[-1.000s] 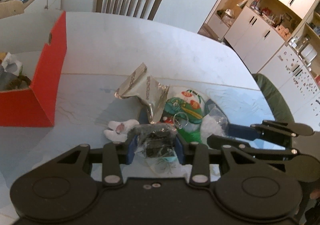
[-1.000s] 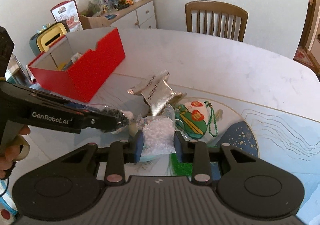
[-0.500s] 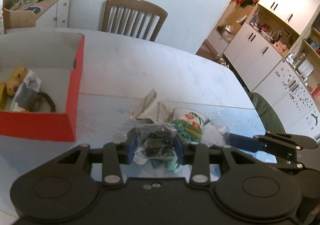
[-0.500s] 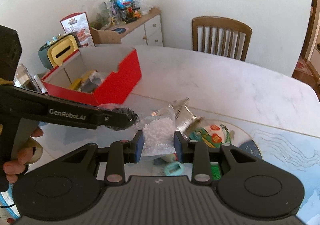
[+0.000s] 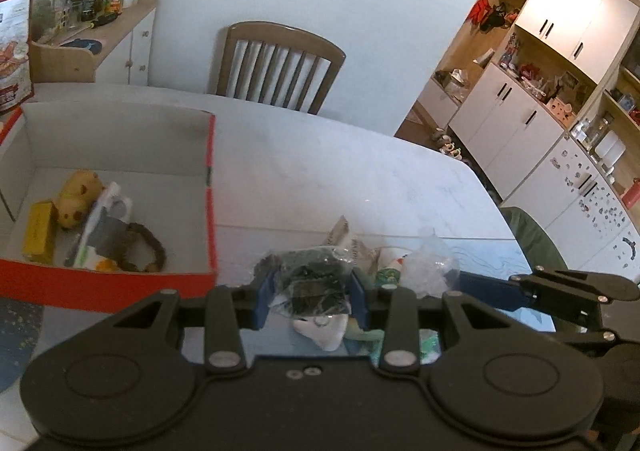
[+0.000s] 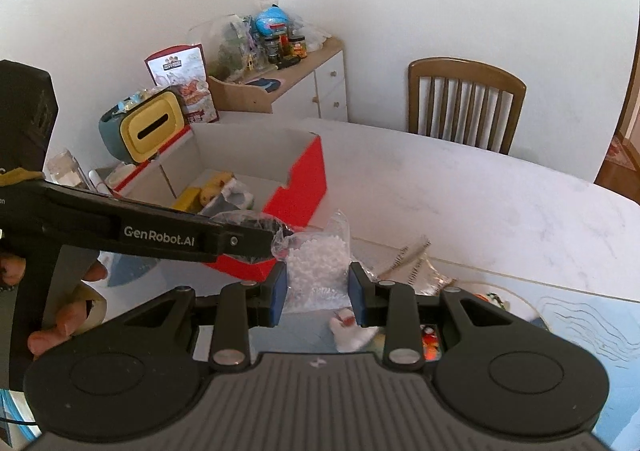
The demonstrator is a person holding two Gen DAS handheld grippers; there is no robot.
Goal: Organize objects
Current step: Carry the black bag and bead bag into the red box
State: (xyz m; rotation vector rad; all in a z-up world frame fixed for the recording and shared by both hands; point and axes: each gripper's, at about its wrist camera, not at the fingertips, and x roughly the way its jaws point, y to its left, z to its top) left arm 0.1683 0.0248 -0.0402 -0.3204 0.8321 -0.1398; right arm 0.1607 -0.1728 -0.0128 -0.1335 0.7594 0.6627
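Above the white table (image 5: 320, 179) we've got both grippers in the air, each carrying a bag. Our left gripper (image 5: 311, 293) is clamped on a clear bag of dark items (image 5: 310, 279), just beside the red box (image 5: 120, 283) — which holds a yellow plush (image 5: 76, 197) and a brown ring (image 5: 146, 247). Our right gripper (image 6: 318, 293) grips a clear bag of white pellets (image 6: 318, 267), near the box's red wall (image 6: 300, 191).
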